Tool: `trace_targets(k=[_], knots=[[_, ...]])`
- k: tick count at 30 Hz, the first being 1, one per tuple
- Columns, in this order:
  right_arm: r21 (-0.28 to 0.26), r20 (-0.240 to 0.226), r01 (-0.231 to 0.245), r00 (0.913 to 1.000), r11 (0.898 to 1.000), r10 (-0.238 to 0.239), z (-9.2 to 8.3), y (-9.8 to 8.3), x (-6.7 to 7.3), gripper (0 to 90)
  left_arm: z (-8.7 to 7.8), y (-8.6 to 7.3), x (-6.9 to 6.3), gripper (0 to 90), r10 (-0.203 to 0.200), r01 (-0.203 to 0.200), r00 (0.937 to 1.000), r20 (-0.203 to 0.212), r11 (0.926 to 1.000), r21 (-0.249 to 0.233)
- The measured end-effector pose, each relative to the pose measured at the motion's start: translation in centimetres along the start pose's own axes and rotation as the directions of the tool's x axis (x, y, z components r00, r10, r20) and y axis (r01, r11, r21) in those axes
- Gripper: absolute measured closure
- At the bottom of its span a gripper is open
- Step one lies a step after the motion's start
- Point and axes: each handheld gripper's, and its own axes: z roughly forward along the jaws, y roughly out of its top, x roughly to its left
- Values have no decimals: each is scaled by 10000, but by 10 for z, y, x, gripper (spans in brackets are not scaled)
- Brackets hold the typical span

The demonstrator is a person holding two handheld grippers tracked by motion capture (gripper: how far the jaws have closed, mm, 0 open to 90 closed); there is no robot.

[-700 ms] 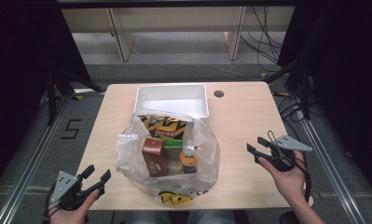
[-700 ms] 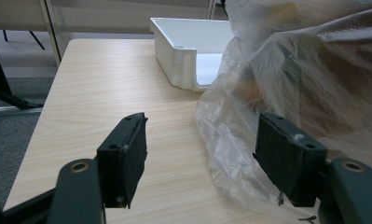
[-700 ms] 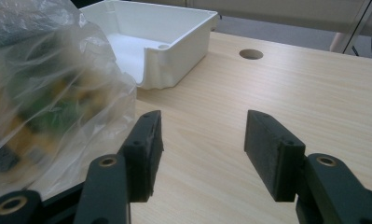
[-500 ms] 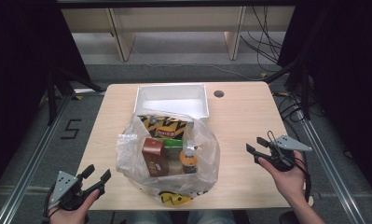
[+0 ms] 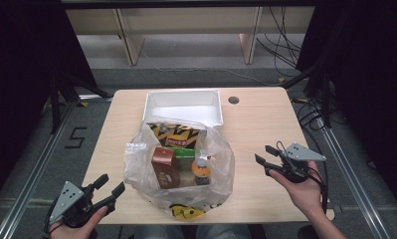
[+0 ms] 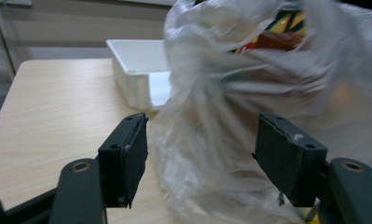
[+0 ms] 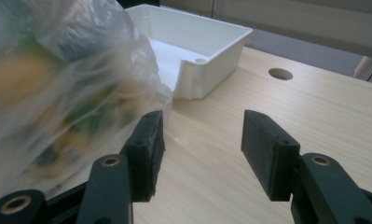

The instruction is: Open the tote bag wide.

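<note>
With both the left gripper (image 5: 108,189) and right gripper (image 5: 267,159) standing apart and empty at the near edge, close in gently on the clear plastic bag (image 5: 213,172) mid-table, pinching film only, short of the white tray (image 5: 183,102) behind.

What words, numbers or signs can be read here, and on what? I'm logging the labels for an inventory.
"5": a dark figure marked on the grey floor left of the table.
Red label on the yellow-and-black snack packet in the clear plastic bag: too small to read.
Brown carton print: too blurred to read.
Small bottle label: unreadable.
White tray: no text.
</note>
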Motion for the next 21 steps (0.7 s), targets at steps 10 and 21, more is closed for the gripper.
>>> trace_targets(k=[10, 21], knots=[[-879, -828, -44, 9966, 9961, -29, -2, 28, 17, 538, -4, 41, -18, 311, 194, -162, 9979, 618, 9985, -530], [-1427, -1682, 136, 9850, 9897, -378, 2, 64, 39, 519, 12, 78, -37, 271, 1211, -1184, 9843, 1281, 9926, -280]])
